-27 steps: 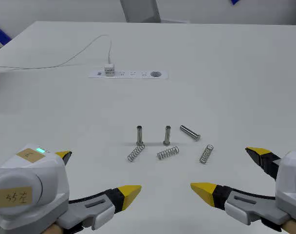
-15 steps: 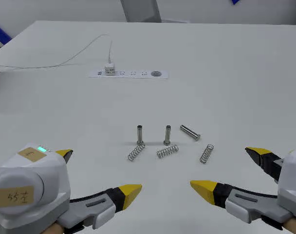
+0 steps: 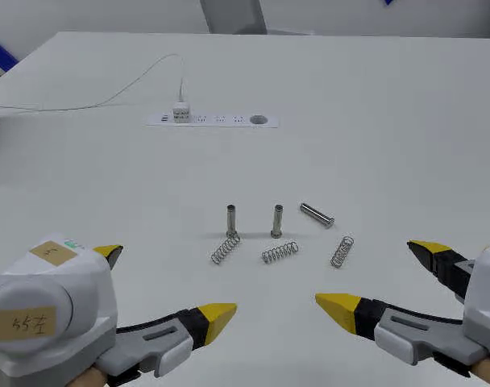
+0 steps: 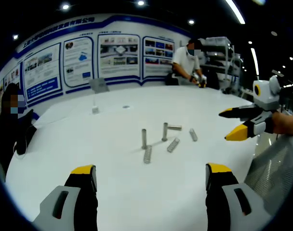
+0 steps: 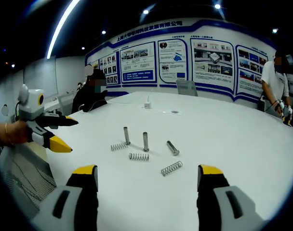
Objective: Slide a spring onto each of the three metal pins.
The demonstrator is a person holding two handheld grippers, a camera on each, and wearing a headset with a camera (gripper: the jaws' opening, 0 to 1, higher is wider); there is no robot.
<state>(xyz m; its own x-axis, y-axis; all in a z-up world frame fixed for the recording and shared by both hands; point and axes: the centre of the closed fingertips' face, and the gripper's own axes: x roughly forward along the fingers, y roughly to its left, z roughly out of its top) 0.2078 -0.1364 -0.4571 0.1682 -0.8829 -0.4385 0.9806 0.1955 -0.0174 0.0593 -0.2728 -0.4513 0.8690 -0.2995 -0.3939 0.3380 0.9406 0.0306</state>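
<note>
Two metal pins stand upright on the white table, the left pin (image 3: 231, 220) and the middle pin (image 3: 277, 221); a third pin (image 3: 317, 214) lies on its side to their right. Three springs lie in front: left spring (image 3: 225, 249), middle spring (image 3: 280, 252), right spring (image 3: 342, 251). My left gripper (image 3: 164, 285) is open at the near left, empty. My right gripper (image 3: 382, 274) is open at the near right, empty. The pins (image 4: 144, 138) (image 5: 145, 141) and springs (image 4: 147, 154) (image 5: 171, 168) also appear ahead of each gripper's jaws.
A white power strip (image 3: 213, 122) with a plugged charger (image 3: 180, 115) and its cable (image 3: 108, 101) lies further back on the table (image 3: 390, 145). People stand and sit at the table's far edges (image 4: 187, 57) (image 5: 93, 91).
Both grippers stay open near the front edge; the view has shifted slightly. The pins and springs have not moved.
</note>
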